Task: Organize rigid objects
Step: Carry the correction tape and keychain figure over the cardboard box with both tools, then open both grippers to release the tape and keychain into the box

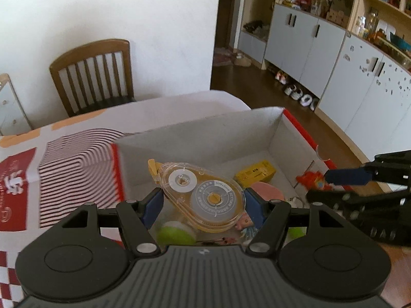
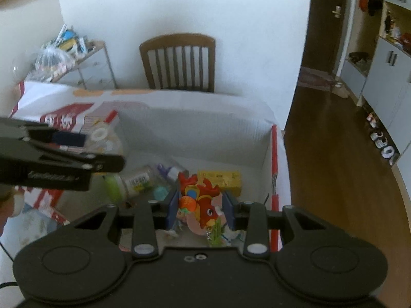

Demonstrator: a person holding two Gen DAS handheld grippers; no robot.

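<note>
My left gripper is shut on a clear yellow correction-tape dispenser and holds it above the open white cardboard box. My right gripper is shut on a red rooster toy, held over the same box. The right gripper also shows at the right of the left wrist view with the red toy. The left gripper shows at the left of the right wrist view with the dispenser.
Inside the box lie a yellow box, a pink item, a green-capped bottle and small toys. The table carries a red-white patterned cover. A wooden chair stands behind the table; cabinets line the right.
</note>
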